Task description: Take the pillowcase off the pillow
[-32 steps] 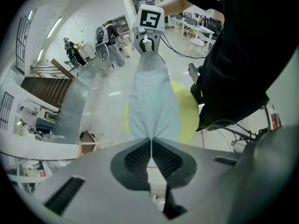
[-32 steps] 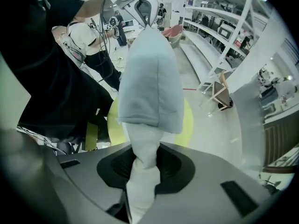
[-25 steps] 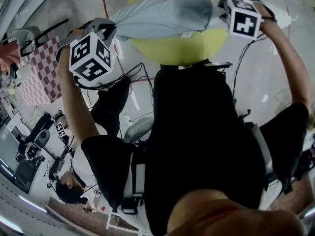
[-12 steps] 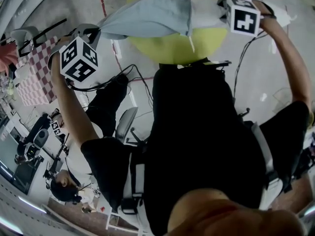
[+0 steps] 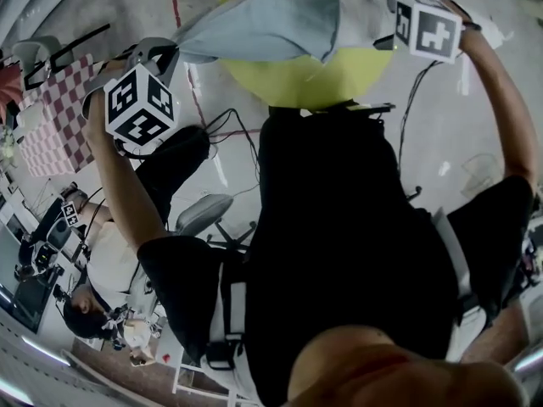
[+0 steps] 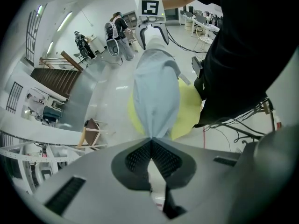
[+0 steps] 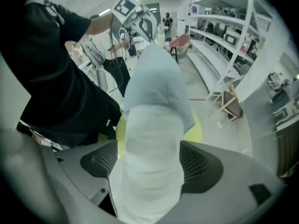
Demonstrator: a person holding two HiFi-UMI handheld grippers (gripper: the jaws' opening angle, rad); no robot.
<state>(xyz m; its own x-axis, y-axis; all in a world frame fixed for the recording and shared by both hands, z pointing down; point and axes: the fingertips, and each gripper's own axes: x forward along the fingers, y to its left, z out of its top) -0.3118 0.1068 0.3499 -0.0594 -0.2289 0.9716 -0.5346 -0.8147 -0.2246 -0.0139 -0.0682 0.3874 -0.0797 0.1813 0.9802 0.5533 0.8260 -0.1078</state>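
The left gripper (image 6: 150, 139) pinched one end of the blue pillowcase (image 6: 156, 97), up in the air. The right gripper (image 7: 149, 160) had just been opening its jaws wide, with the white pillow (image 7: 150, 181) between them.

pillowcase (image 5: 263, 24) tip pinched in left tool (image 6: 152, 139) | runs right onto pillow (image 5: 356, 25) | pillow end sits between jaws of right tool (image 7: 149, 157), just opened up | whole lot hangs above round pad (image 5: 297, 83) on floor
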